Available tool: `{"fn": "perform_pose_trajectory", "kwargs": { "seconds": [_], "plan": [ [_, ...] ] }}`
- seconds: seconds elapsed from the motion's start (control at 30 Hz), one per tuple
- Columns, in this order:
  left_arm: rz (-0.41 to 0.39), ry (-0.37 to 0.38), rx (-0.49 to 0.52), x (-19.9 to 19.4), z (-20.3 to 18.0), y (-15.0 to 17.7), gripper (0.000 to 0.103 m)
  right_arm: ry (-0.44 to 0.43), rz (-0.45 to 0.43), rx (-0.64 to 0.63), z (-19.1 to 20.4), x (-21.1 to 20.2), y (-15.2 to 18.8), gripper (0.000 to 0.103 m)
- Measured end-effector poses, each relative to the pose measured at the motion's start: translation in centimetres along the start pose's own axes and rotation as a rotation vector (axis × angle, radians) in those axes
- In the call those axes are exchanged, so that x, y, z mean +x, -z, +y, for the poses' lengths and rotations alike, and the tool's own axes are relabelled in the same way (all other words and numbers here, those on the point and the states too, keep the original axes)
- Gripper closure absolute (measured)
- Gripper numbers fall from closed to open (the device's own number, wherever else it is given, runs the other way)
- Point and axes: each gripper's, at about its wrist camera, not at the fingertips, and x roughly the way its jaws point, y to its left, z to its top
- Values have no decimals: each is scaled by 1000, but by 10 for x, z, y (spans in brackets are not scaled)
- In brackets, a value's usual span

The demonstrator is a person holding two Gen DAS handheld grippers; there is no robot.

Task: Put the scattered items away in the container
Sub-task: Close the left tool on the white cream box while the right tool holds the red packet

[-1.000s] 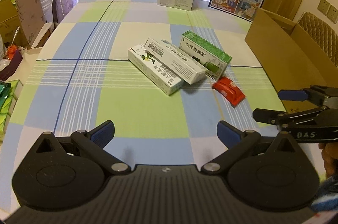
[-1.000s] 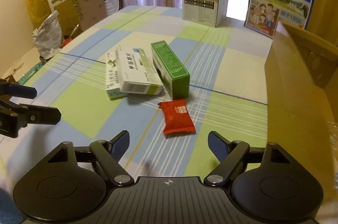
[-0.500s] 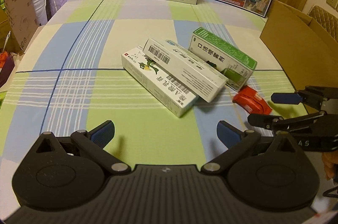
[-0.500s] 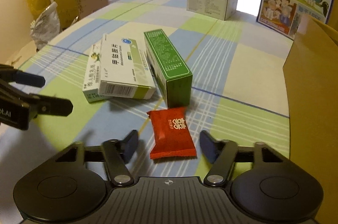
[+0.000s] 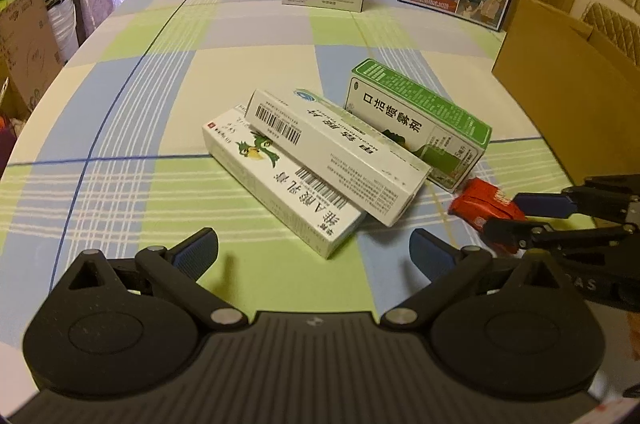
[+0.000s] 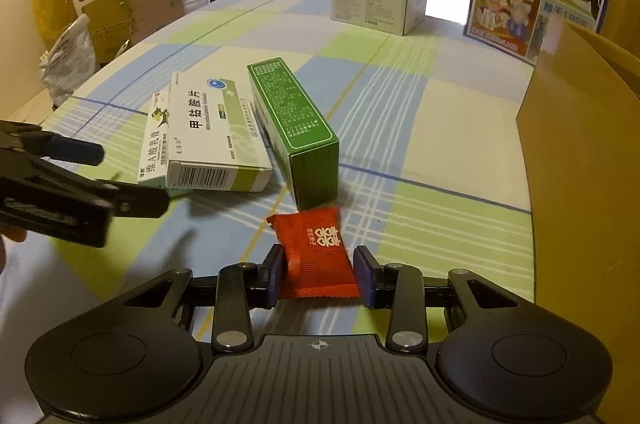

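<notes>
I have the right gripper [image 6: 319, 278] down at the near edge of the table [image 6: 460, 112], and its jaws are closing on the red packet [image 6: 316, 252]; the packet sits between the pads and they look to be touching its two sides, though I would not call the hold firm yet. The packet lies flat on the cloth just in front of the green box [image 6: 294, 128], close to the table's right side, where the carton [image 6: 580, 160] I am filling stands. I judge the packet light and soft, a crinkly foil wrap with something small inside, so it will give under the pads and could slide or twist out if I squeeze only the loose crimped end. I would take it across its filled middle, as the pads now stand. The left gripper [image 5: 314, 250] hangs wide open with nothing in it, above the near end of the dragon box [image 5: 280, 180], which lies partly under the white box [image 5: 336, 152]. Those three cartons should be stiff and light, easy to pinch across their narrow sides, but the white one rests tilted on its neighbour and may shift when either is pulled. All of them are still outside the carton.
</notes>
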Motion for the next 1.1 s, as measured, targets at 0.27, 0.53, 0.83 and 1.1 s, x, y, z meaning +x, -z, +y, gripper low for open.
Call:
{"fn": "perform_pose_trajectory", "kwargs": {
  "seconds": [0.27, 0.53, 0.83, 1.1],
  "plan": [
    [4, -65, -39, 10, 25, -2, 7, -6, -4, 2, 1, 0, 1, 69],
    [-11, -61, -112, 0, 47, -2, 7, -11, -13, -4, 5, -1, 0, 69],
    [-25, -83, -68, 17, 17, -11, 8, -3, -11, 15, 0, -1, 1, 69],
    [18, -103, -94, 29, 33, -14, 57, -13, -2, 13, 1, 0, 1, 69]
  ]
}}
